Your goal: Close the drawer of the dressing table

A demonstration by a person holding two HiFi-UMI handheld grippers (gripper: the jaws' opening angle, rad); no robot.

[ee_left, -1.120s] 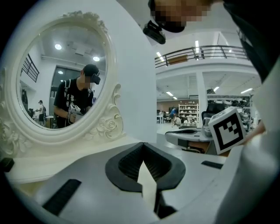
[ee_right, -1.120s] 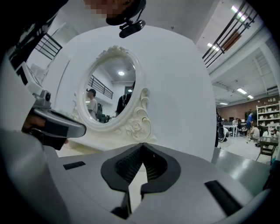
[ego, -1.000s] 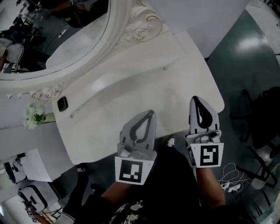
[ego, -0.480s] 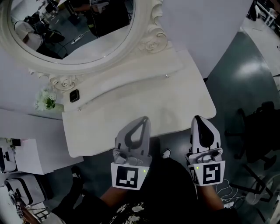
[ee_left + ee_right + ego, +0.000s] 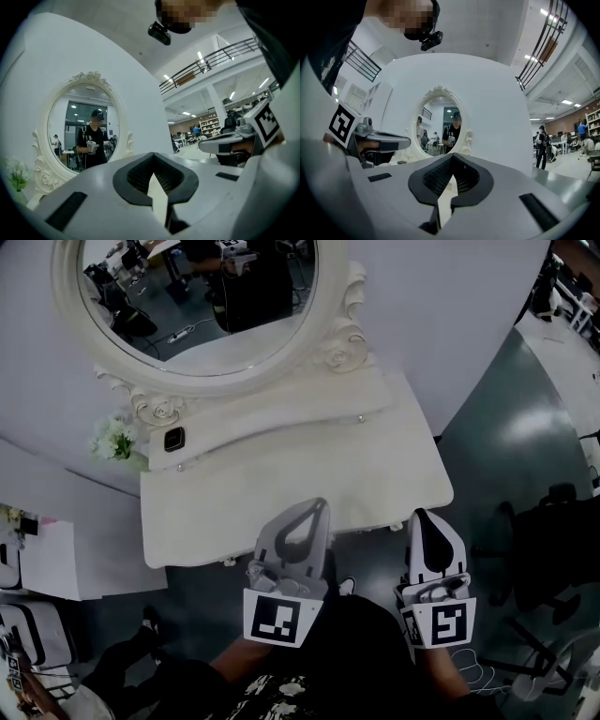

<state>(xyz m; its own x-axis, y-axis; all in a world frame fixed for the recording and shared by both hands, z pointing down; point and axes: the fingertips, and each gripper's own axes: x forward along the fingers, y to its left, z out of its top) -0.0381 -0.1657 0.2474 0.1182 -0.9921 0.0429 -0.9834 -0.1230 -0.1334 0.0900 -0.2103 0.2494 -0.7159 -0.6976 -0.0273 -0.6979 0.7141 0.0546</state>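
Observation:
The white dressing table (image 5: 234,512) stands against the wall under its oval mirror (image 5: 202,296). No drawer sticks out past its near edge (image 5: 375,526); the drawer front lies under the top and is mostly hidden. My left gripper (image 5: 319,505) is shut and empty, its tip over the table's near edge. To the right of it and just off the table's front, my right gripper (image 5: 418,517) is also shut and empty. Both point level at the mirror (image 5: 91,136) (image 5: 443,126). The left gripper (image 5: 153,157) and the right gripper (image 5: 452,157) show tips pressed together.
White flowers (image 5: 112,439) and a small black device (image 5: 174,439) sit at the table's back left. A low shelf with small knobs (image 5: 360,418) runs under the mirror. Dark floor lies to the right, and boxes and papers (image 5: 47,559) to the left.
Both grippers have drawn back from the tabletop toward the person and risen. The table now lies farther off and more of the mirror shows.

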